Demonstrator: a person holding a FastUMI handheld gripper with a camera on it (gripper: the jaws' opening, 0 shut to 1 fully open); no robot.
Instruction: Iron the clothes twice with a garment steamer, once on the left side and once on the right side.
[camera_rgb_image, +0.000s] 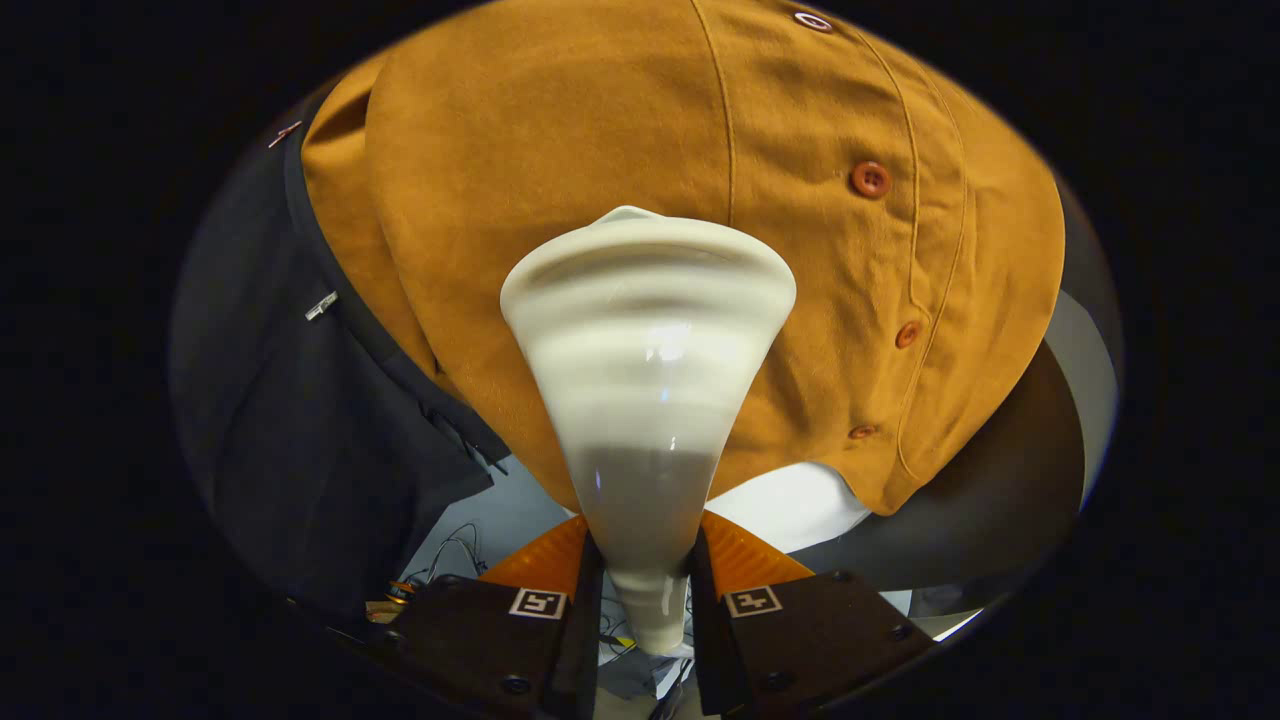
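A white garment steamer (645, 400) with a wide flared head and a narrow neck stands between my fingers. My gripper (645, 590) is shut on its neck, one finger on each side. The steamer head sits against a hanging mustard-brown shirt (560, 150), on the fabric to the left of the button placket. Several round buttons (869, 179) run down the shirt to the right of the head. The shirt's lower hem (880, 495) hangs just beyond my right finger. The steamer head hides the fabric behind it.
A dark garment (300, 420) hangs to the left of the shirt, with a small metal clip (321, 306) on it. White cloth (790, 505) shows under the shirt's hem. Loose cables (455, 550) lie low near my left finger.
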